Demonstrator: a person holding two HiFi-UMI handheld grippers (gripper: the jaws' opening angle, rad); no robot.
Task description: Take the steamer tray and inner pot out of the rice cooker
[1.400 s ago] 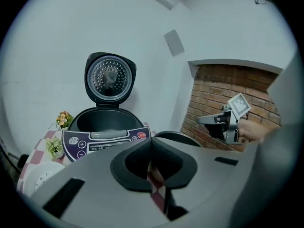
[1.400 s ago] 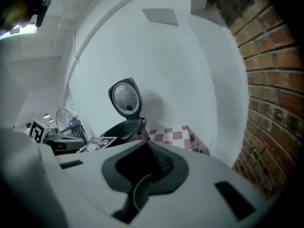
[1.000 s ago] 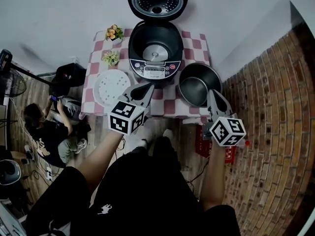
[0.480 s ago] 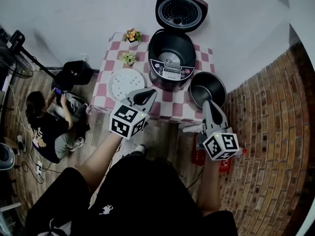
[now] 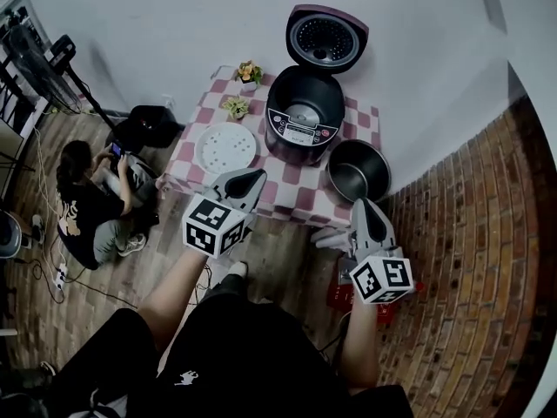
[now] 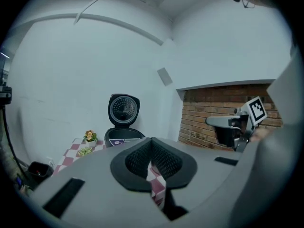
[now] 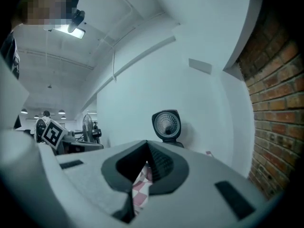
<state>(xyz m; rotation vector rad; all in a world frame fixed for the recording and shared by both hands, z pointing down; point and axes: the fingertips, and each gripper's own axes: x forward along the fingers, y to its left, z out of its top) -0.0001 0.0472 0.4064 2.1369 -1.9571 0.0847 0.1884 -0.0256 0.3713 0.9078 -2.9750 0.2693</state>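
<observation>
Steamer tray [image 5: 225, 147] and inner pot [image 5: 358, 171] out of the rice cooker [image 5: 305, 116] — lid [image 5: 326, 37] up.
Tray flat on the worktop [image 5: 291, 192] left of the rice cooker, pot just right of it. Left hand-held gripper [image 5: 250, 179] and right hand-held gripper [image 5: 361, 209] both pressed together, empty — in front of the rice cooker, clear of tray and pot.

Pink-and-white checks cover the tablecloth [image 5: 291, 192]; the steamer tray [image 5: 225, 147] is white.
</observation>
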